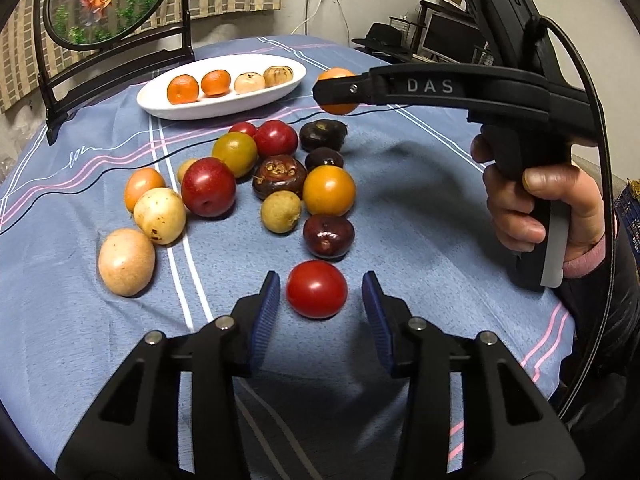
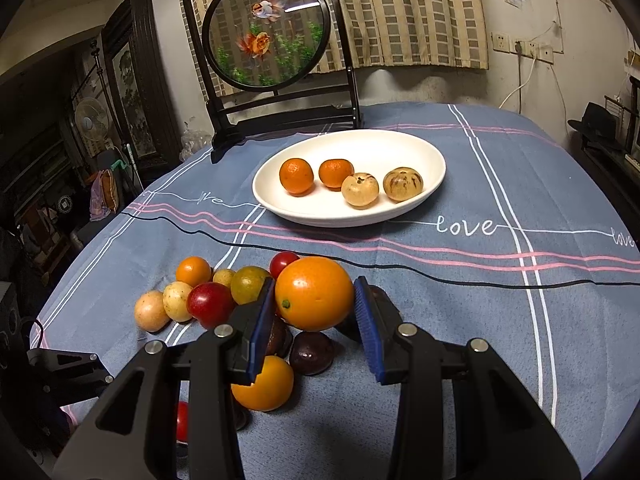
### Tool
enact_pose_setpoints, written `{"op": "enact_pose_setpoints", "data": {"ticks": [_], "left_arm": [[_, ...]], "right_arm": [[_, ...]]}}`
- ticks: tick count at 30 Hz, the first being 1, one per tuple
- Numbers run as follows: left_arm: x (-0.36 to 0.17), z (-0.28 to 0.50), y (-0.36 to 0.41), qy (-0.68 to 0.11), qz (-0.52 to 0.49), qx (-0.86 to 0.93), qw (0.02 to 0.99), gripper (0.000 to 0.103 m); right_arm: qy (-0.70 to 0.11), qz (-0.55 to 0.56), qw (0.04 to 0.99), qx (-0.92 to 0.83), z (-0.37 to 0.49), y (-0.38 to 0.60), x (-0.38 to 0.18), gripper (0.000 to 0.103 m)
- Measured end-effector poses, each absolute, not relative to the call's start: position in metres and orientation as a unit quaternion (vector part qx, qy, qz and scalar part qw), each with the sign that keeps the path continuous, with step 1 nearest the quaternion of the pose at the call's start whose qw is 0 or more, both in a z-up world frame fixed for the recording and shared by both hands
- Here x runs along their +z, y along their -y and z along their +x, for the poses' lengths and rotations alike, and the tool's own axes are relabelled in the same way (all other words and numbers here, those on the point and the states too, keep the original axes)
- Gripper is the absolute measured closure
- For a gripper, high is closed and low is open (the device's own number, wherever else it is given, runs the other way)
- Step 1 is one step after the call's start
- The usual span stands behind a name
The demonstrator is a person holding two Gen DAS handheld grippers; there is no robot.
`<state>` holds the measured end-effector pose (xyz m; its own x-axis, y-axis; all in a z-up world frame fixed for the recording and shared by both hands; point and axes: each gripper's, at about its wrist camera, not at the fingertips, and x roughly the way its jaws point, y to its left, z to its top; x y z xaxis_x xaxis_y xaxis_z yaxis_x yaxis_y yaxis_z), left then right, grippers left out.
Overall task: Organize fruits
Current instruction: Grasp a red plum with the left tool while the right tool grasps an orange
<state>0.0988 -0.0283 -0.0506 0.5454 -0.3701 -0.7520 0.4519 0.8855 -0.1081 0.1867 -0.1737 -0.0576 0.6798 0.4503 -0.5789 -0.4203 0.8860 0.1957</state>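
Note:
A red tomato (image 1: 316, 289) lies on the blue tablecloth between the fingers of my left gripper (image 1: 320, 286). A gap shows on each side of it, so the pads do not touch it and the gripper is open. My right gripper (image 2: 315, 286) is shut on an orange fruit (image 2: 314, 293) and holds it above the fruit pile (image 1: 256, 184). From the left wrist view that gripper (image 1: 336, 94) hangs just right of the white oval plate (image 1: 160, 108). The plate (image 2: 272, 204) holds two mandarins and two tan fruits.
A round goldfish screen (image 2: 266, 28) on a black stand stands behind the plate at the table's far edge. A hand (image 1: 532, 208) grips the right gripper's handle at the right, with a black cable looping beside it. Bare cloth lies right of the pile.

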Motion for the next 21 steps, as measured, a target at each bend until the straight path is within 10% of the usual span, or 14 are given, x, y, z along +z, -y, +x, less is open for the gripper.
{"op": "enact_pose_setpoints", "data": {"ticks": [21], "left_arm": [[-0.059,0.112,0.026,-0.440,0.042,-0.219,0.870,0.070]], "right_arm": [[-0.322,0.032,0.917,0.232,0.186,0.179,-0.057,0.063]]}}
